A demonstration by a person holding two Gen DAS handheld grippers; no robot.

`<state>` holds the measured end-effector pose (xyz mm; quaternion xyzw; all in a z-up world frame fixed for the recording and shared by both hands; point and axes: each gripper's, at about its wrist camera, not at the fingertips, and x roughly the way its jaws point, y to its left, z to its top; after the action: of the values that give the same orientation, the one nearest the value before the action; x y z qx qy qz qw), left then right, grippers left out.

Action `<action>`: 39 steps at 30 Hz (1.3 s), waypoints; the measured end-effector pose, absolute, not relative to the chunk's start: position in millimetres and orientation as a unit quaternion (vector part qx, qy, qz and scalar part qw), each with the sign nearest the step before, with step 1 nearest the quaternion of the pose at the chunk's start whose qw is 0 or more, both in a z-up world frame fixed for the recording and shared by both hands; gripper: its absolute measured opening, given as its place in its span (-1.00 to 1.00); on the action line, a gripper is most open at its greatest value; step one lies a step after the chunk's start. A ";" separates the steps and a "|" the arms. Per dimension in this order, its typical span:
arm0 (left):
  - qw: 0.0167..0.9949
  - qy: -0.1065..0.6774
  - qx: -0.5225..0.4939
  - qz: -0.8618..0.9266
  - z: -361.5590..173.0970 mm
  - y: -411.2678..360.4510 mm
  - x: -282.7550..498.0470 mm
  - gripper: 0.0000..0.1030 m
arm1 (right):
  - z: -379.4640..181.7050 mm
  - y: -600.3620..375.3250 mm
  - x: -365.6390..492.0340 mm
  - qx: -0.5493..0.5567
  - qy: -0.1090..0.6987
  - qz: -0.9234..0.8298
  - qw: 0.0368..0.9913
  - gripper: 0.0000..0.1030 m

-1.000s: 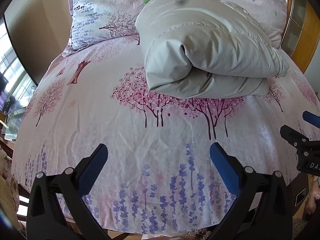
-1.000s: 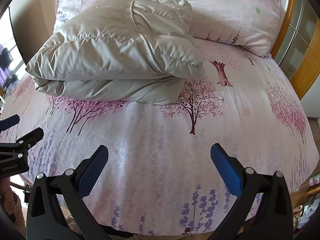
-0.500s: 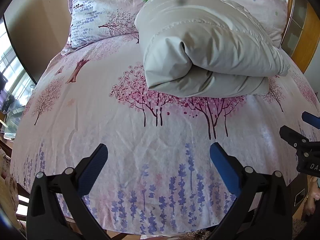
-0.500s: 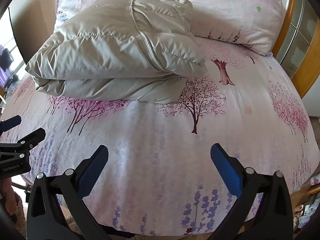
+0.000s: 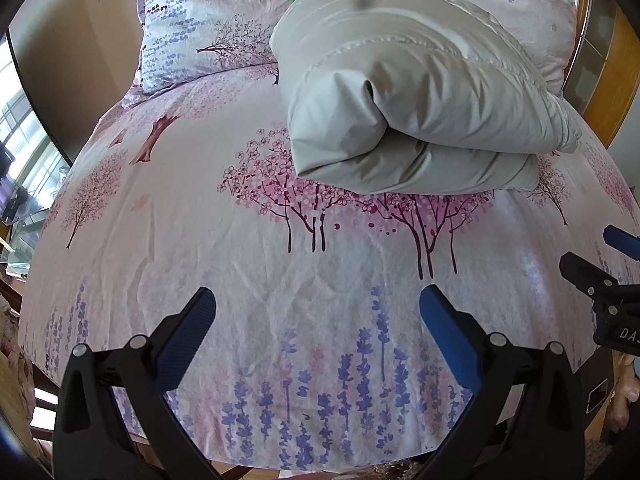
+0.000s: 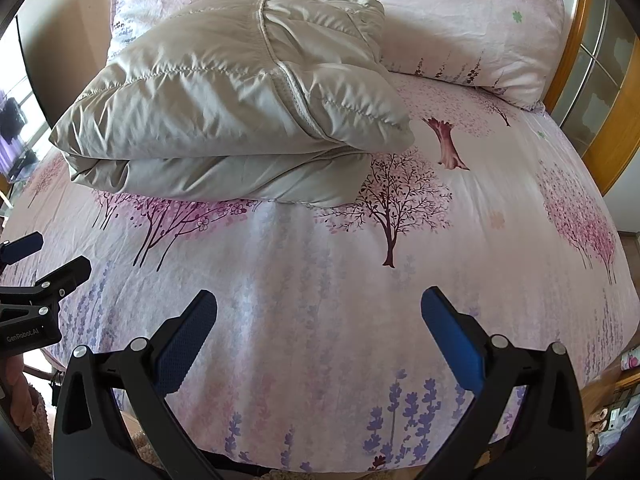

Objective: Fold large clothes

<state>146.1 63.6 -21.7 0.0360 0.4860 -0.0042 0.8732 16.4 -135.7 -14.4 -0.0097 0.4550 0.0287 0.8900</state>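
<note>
With the grey padded jacket (image 5: 416, 92) lying folded in a thick bundle mid-bed (image 5: 280, 280) below the pillows, my left hand-held gripper (image 5: 318, 306) and right hand-held gripper (image 6: 319, 307) hover wide and empty near the bed's edge: folding apparently complete, only tidying or retreat remaining.

A home bedroom, shown by a bed (image 5: 280, 280) that fills both views, covered with a pink sheet (image 6: 320, 300) printed with blossoming trees and lavender sprigs, and by two pillows (image 6: 480, 28) in the same print lying at its far end. A wooden frame with glass panes (image 6: 600, 92), either a headboard or a cabinet door, stands at the right behind the pillows. A plain beige wall (image 5: 80, 40) rises on the left, and beside it a window (image 5: 24, 148) lets in daylight.
</note>
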 end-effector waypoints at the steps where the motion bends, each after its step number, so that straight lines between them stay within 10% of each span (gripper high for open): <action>1: 0.873 0.486 0.035 -0.005 -21.8 63.8 146.3 0.97 | -14.2 -136.0 16.5 -0.010 0.455 0.029 0.890 0.97; 39: 0.873 0.486 0.030 -0.013 -22.2 63.4 146.8 0.97 | -16.5 -137.5 17.0 -0.007 0.456 0.029 0.889 0.97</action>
<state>146.8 63.4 -22.2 0.0301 0.4865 -0.0129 0.8731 17.0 -137.5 -16.5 -0.0072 0.4560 0.0293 0.8895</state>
